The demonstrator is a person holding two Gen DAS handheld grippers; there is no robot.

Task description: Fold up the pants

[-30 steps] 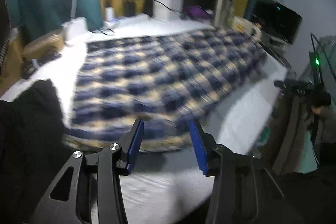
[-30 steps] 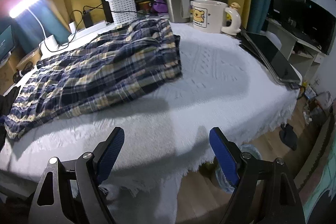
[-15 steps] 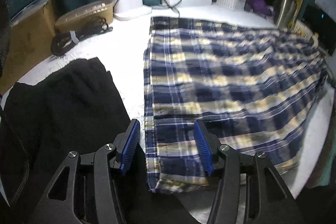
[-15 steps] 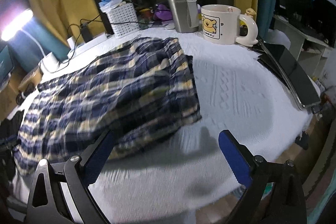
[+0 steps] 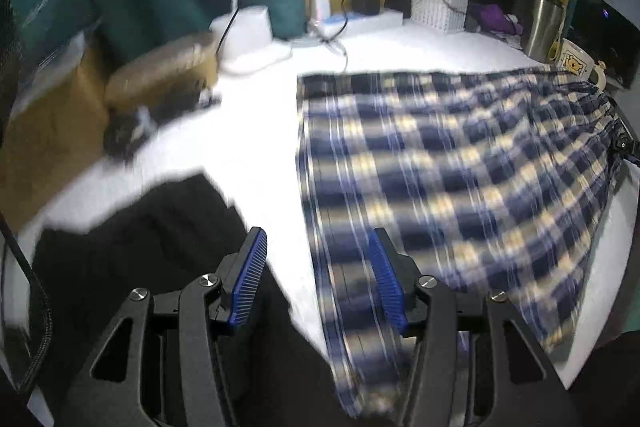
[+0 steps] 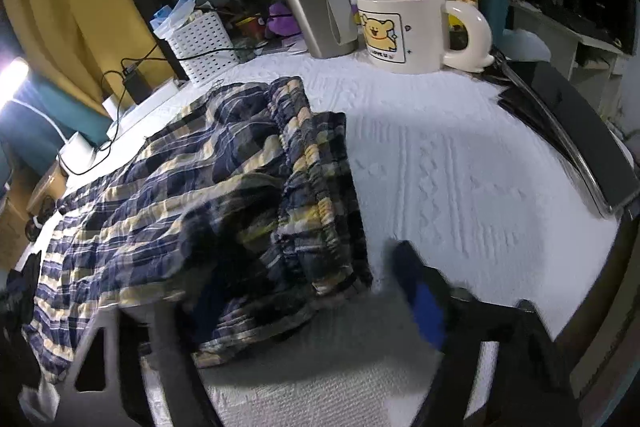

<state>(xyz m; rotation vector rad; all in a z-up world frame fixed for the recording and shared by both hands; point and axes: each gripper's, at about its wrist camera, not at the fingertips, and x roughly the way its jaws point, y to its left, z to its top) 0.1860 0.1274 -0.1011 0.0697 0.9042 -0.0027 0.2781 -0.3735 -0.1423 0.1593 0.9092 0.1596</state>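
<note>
One pair of plaid pants [image 6: 192, 195], one steel tumbler [image 6: 312, 7], one bear mug [image 6: 404, 27], one white basket [image 6: 200, 47], one black garment [image 5: 140, 247], one laptop [image 6: 580, 131].

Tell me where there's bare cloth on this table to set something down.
The widest bare patch of white tablecloth lies between the plaid pants and the laptop, in front of the mug. Another lies between the pants' hem, the black garment and the lamp base. The far edge is crowded: basket, tumbler, chargers and cables.
</note>
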